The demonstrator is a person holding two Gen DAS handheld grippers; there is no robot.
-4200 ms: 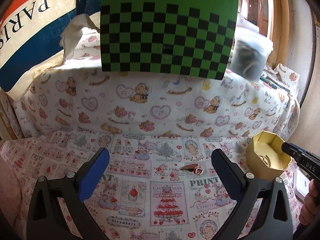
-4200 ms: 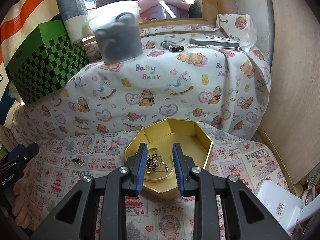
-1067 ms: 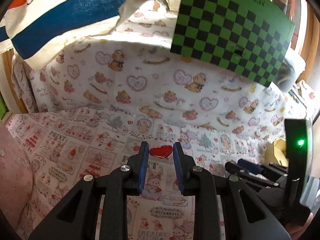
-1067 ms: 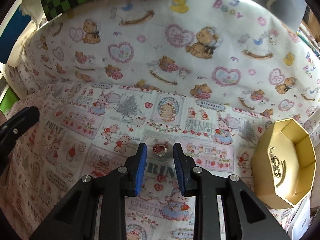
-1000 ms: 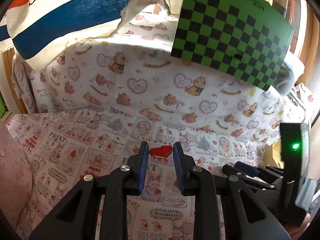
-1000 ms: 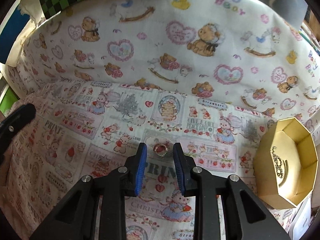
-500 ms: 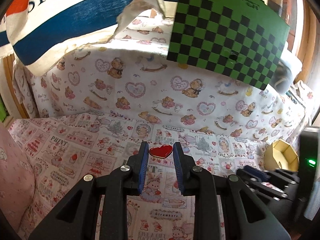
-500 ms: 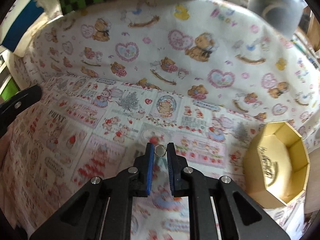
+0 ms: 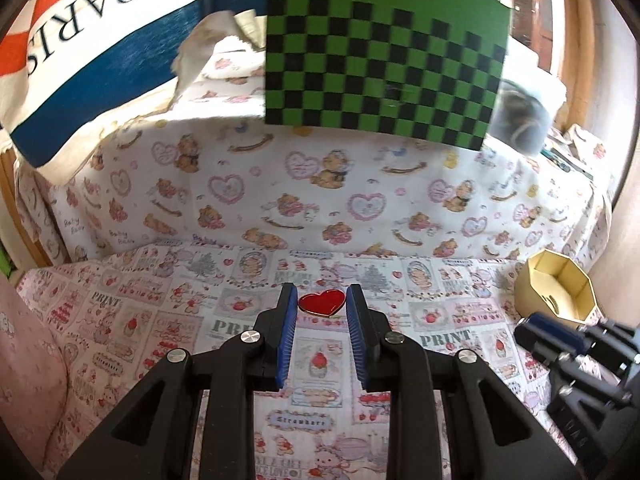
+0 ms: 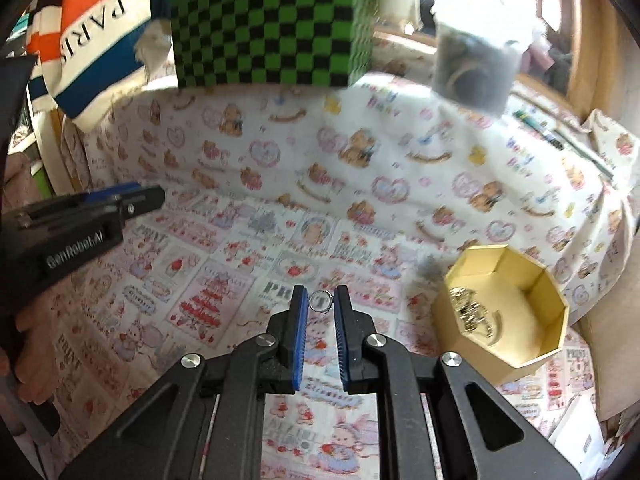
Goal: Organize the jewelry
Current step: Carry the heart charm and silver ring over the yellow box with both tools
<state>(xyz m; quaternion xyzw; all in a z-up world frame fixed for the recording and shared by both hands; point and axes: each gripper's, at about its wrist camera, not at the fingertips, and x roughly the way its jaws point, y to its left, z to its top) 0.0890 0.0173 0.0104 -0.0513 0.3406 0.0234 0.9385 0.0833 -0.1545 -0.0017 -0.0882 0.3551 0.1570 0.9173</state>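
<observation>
A red heart-shaped pin sits pinched between the blue pads of my left gripper, held above the printed cloth. My right gripper is shut on a small silver ring, lifted off the cloth. The yellow octagonal box lies to the right of the right gripper, open, with gold chain jewelry on its floor. In the left wrist view the same box stands at the far right, and the right gripper shows dark in front of it. The left gripper shows at the left of the right wrist view.
A green and black checkered box stands on the raised ledge behind, beside a striped PARIS cloth. A clear tub of dark items sits on the ledge at the right. A wooden wall closes the right side.
The right gripper closed on the ring that lay on the cloth and lifted it, swinging toward the yellow box. The left gripper kept the heart pin and shifted slightly.
</observation>
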